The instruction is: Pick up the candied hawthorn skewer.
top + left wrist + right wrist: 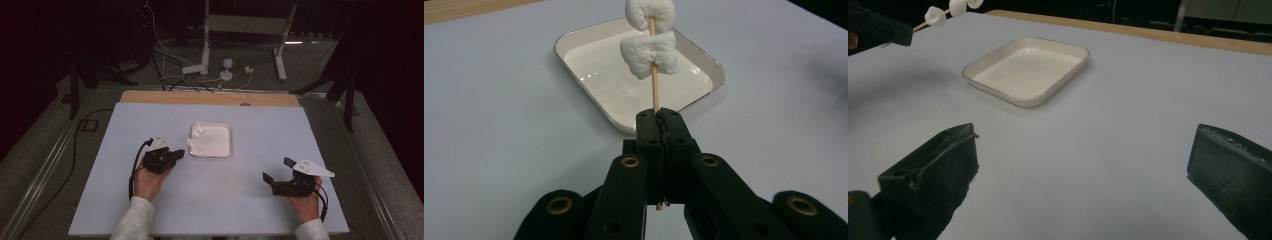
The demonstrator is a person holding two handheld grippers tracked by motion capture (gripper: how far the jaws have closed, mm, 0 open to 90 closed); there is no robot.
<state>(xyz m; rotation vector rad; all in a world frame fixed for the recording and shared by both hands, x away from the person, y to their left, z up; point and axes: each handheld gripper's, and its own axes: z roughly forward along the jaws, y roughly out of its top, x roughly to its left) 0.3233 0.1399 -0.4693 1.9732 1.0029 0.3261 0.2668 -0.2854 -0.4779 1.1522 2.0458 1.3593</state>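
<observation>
Left gripper (pixel 176 154) is pinching a thin wooden skewer (pixel 655 92), jaws pressed together on the lower part of the stick, whose bottom end is poking out below them. The skewer is standing up out of the jaws in the left gripper view and carrying marshmallows (pixel 651 52), one above the other, threaded through their middles; the upper one is running off the top edge of that view. In the high view the skewer is pointing from the left gripper toward the white tray (pixel 227 150), with the marshmallows sitting over the tray's near-left corner; whether they are touching the rim I cannot tell from there, but the right gripper view is showing them held up in the air, clear of the tray. The tray is lying flat on the pale blue table (pixel 250 200), roughly at its middle, with a shiny white bottom. Right gripper (pixel 278 170) is sitting well apart from the tray, near the table's right front, in the person's right hand (pixel 305 202). Its jaws are spread wide with nothing between them, just bare table showing in the gap. Left hand (pixel 147 182) is wrapping the left gripper from behind, cable trailing down beside the wrist.
</observation>
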